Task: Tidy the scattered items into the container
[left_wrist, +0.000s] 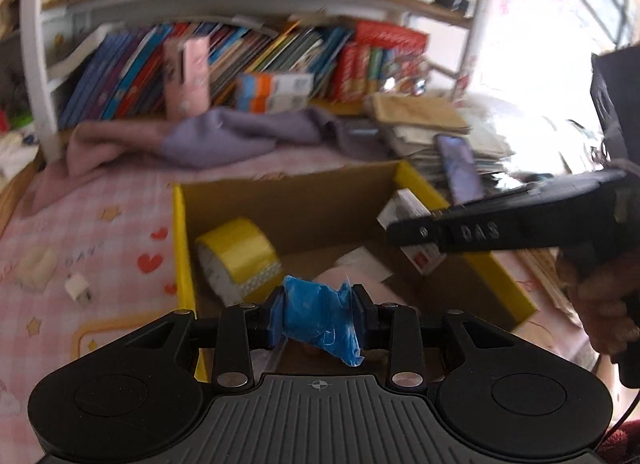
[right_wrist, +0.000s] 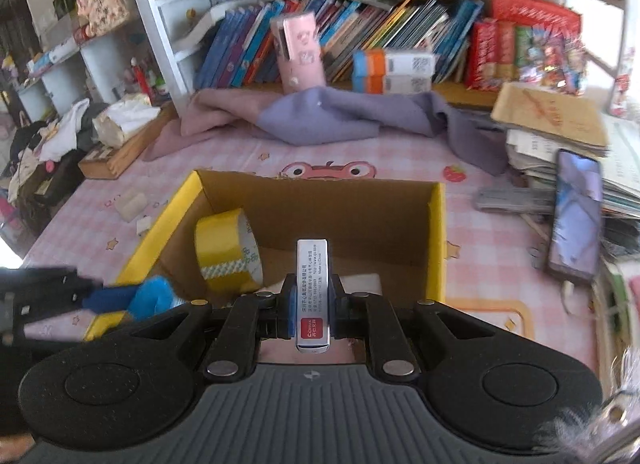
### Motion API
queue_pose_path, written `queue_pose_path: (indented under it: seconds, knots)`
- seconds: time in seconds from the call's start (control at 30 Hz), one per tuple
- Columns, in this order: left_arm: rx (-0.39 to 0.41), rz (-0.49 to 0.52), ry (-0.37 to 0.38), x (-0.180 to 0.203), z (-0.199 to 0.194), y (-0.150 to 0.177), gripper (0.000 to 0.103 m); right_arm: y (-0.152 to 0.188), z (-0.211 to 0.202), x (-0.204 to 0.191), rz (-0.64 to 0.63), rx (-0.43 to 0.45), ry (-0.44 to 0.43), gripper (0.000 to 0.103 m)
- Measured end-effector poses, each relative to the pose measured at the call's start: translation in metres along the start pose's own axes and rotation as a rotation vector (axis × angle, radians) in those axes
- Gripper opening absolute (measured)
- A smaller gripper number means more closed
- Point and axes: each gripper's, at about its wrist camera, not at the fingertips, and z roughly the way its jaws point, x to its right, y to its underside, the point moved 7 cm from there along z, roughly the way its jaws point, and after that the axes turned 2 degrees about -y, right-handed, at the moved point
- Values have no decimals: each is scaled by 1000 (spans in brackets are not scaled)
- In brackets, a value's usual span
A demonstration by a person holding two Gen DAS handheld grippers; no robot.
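An open cardboard box with yellow rims (left_wrist: 182, 232) (right_wrist: 438, 232) sits on the pink checked cloth. A yellow tape roll (left_wrist: 236, 258) (right_wrist: 226, 250) leans in its left corner. My left gripper (left_wrist: 318, 314) is shut on a crumpled blue plastic packet (left_wrist: 320, 318) over the box's near edge; the packet also shows in the right wrist view (right_wrist: 150, 296). My right gripper (right_wrist: 313, 304) is shut on a small white and red box (right_wrist: 313, 292), held upright over the cardboard box; the small box also shows in the left wrist view (left_wrist: 416, 232).
A white charger plug (left_wrist: 78, 288) (right_wrist: 143, 224) and a pale block (left_wrist: 38, 264) (right_wrist: 132, 204) lie on the cloth left of the box. A phone (right_wrist: 576, 212) leans on stacked papers at right. A purple-pink towel (right_wrist: 352, 116) and bookshelf stand behind.
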Motion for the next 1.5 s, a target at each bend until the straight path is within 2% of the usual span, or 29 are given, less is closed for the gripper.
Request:
queue_pose_path:
  seconds: [0.23, 0.4, 0.57, 0.63, 0.67, 0.7, 0.77, 0.87, 1.3, 1.4, 1.47, 1.5]
  knots:
    - [-73, -32, -32, -1, 23, 8, 32, -7, 50, 5, 14, -109, -41, 14]
    - [-107, -55, -31, 2, 32, 13, 33, -9, 63, 5, 22, -130, -59, 14]
    - [-108, -68, -33, 2, 35, 12, 34, -13, 72, 4, 1, -136, -47, 14]
    - [-114, -70, -43, 2, 36, 13, 37, -14, 74, 4, -6, -131, -35, 19]
    - [-120, -72, -53, 2, 37, 13, 44, -14, 73, 4, -8, -124, -28, 35]
    - [-124, -71, -60, 2, 38, 14, 45, -15, 72, 5, -9, -113, -24, 47]
    - [-121, -60, -54, 6, 36, 13, 57, -15, 68, 6, -7, -96, -20, 47]
    - [-92, -28, -59, 13, 28, 10, 68, -14, 60, 7, 8, -81, -27, 48]
    - [43, 20, -75, 17, -30, 6, 76, -2, -1, -6, 6, 28, -4, 50]
    - [76, 63, -85, 17, -50, 10, 79, 9, -25, -10, -3, 71, 30, 50]
    - [110, 82, -93, 17, -65, 17, 85, 19, -43, -13, -17, 106, 56, 51]
    - [121, 78, -95, 16, -71, 22, 86, 26, -51, -15, -21, 118, 77, 51]
